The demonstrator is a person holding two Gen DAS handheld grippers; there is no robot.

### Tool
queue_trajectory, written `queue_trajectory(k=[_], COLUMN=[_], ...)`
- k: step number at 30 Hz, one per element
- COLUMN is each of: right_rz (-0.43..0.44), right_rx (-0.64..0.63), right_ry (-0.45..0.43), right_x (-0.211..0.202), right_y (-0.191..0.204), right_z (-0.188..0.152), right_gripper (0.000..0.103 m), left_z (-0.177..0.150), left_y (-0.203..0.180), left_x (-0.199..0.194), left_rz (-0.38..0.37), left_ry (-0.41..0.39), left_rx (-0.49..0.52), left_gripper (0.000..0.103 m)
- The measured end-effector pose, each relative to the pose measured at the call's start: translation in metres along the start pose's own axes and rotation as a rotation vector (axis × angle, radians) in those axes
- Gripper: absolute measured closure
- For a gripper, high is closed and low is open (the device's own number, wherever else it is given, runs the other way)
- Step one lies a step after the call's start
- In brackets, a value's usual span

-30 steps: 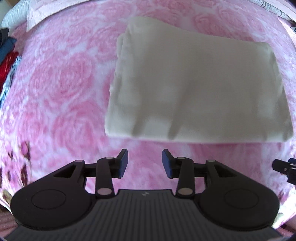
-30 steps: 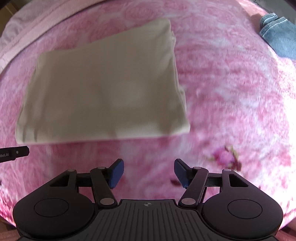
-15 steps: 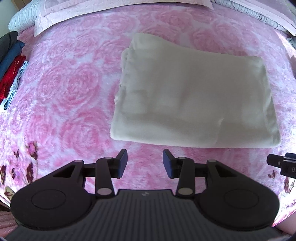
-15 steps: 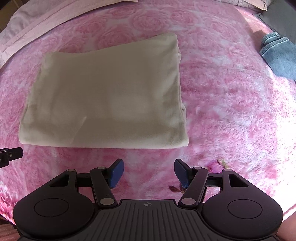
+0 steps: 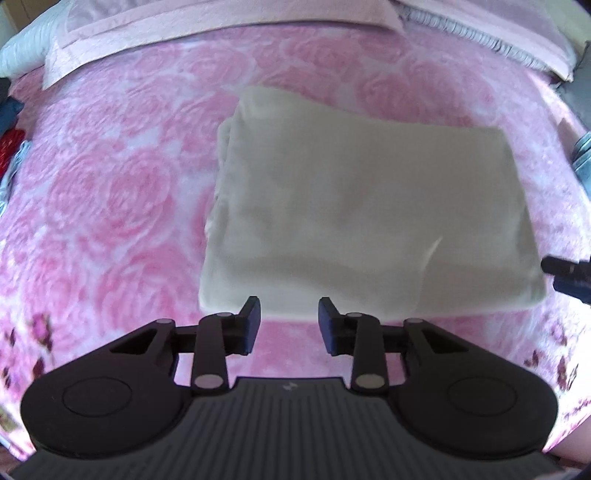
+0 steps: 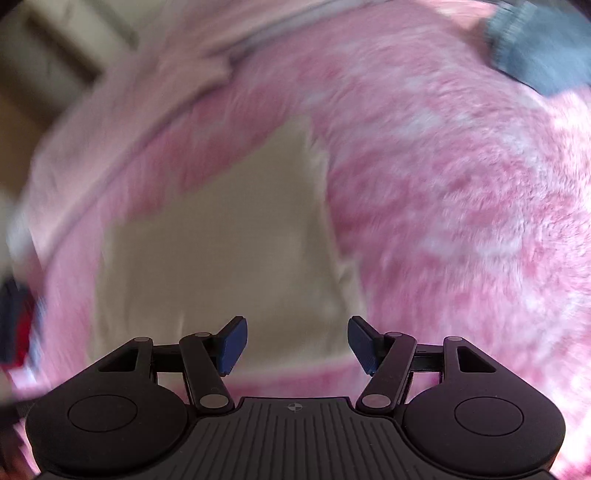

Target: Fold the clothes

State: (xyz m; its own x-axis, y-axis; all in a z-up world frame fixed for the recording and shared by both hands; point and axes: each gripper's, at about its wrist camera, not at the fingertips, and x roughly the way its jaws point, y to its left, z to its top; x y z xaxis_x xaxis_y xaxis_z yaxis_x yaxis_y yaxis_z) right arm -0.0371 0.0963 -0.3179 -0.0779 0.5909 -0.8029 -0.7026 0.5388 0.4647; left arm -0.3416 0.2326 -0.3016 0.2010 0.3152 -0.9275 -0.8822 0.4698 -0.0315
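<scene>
On my left camera I get the sharper picture: the folded cream cloth (image 5: 354, 210) lies flat on the pink rose blanket (image 5: 110, 192), with pale pillows (image 5: 221, 18) along the far edge and a small heap of red and dark clothes (image 5: 9, 144) at the left rim. My left gripper (image 5: 289, 325) hangs just short of the cloth's near edge, fingers parted and holding nothing. The tip of my right gripper (image 5: 565, 273) pokes in beside the cloth's right corner. My right camera is badly smeared; it alone shows blue denim (image 6: 543, 48) at the upper right, well away from the cloth (image 6: 229, 251), and its gripper (image 6: 294, 345) spread wide and empty. Half a second ago that view was crisp and level; now it has swung, and the left gripper has crept closer to the cloth.
</scene>
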Motion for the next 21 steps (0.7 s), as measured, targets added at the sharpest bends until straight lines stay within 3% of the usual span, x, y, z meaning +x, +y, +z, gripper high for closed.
queue_trajectory(k=[5,11,12,13,14,21], right_rz=[0.109,0.227,0.245,0.265,0.285,0.394], right_rx=[0.074,0.067,0.069,0.073,0.084,0.182], right_ry=[-0.088,-0.049,-0.045,-0.037,-0.023,0.022], right_x=[0.024,0.063,0.067,0.072,0.078,0.096], right_y=[-0.036,-0.047,-0.046,-0.046,-0.047,-0.061], right_z=[0.02,0.03,0.032,0.034,0.036,0.043], right_gripper=[0.039,0.04,0.042,0.054,0.056,0.056], left_z=[0.018,0.04,0.043,0.045,0.049,0.068], left_y=[0.008,0.017,0.019,0.02,0.022,0.032], left_x=[0.02,0.044,0.047,0.049,0.053,0.076], left_rz=[-0.046,-0.093,-0.103,-0.112,-0.12,-0.227], left_ry=[-0.024,-0.043,-0.047,-0.052,-0.053,-0.055], left_rx=[-0.018,-0.046,-0.047,-0.047,-0.049,-0.1], left_gripper=[0.081,0.085,0.086,0.087,0.087,0.087])
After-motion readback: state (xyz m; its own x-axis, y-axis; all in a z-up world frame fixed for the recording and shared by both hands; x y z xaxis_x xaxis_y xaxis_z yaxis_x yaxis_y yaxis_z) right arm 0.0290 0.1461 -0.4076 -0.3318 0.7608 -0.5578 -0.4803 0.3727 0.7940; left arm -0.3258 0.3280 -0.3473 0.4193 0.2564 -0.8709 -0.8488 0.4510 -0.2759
